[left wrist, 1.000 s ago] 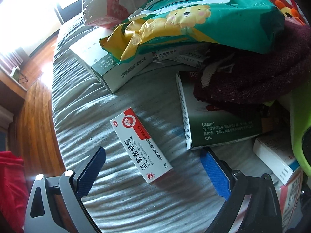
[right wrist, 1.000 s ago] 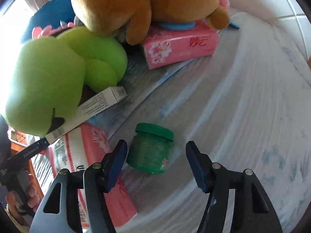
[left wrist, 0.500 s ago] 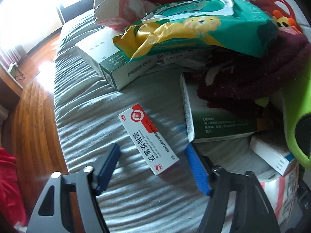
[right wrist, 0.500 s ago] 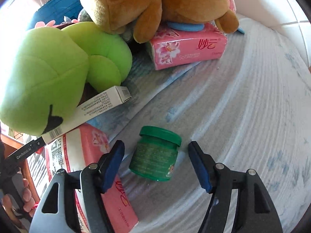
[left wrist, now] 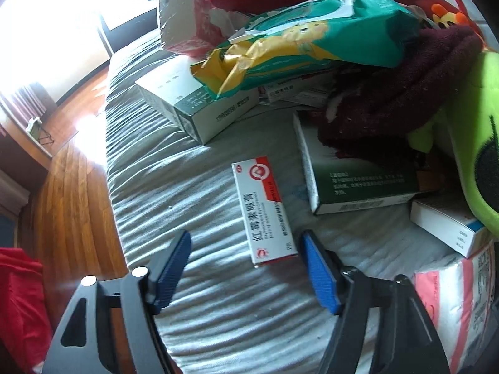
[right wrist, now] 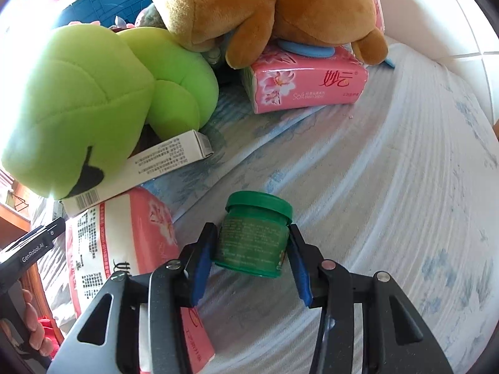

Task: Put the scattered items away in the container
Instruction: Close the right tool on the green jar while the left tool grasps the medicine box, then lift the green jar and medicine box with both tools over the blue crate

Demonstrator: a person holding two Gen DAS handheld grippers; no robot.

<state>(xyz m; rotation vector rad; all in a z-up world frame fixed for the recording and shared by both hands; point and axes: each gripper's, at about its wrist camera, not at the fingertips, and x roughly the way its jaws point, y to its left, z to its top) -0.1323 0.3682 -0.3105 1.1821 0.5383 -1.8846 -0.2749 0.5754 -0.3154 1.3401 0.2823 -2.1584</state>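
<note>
In the right wrist view my right gripper (right wrist: 251, 243) has closed on a small green jar (right wrist: 254, 237) with a green lid; both blue pads touch its sides, and it stands on the bed sheet. In the left wrist view my left gripper (left wrist: 244, 252) is open, its pads either side of the near end of a white and red ointment box (left wrist: 263, 210) lying flat on the sheet. A blue basket (right wrist: 106, 3) shows at the top left of the right wrist view, behind the toys.
Around the ointment box lie green and white medicine boxes (left wrist: 199, 112), a green wipes pack (left wrist: 315, 43), a dark red cloth (left wrist: 389, 103) and a pink tissue pack (left wrist: 461, 293). The right wrist view shows a green plush (right wrist: 78, 106), a brown plush (right wrist: 265, 9) and pink tissue packs (right wrist: 305, 84). The bed edge drops to a wooden floor (left wrist: 68, 187).
My right gripper moved forward and closed from open onto the green jar. My left gripper moved forward so its open pads now flank the ointment box's near end.
</note>
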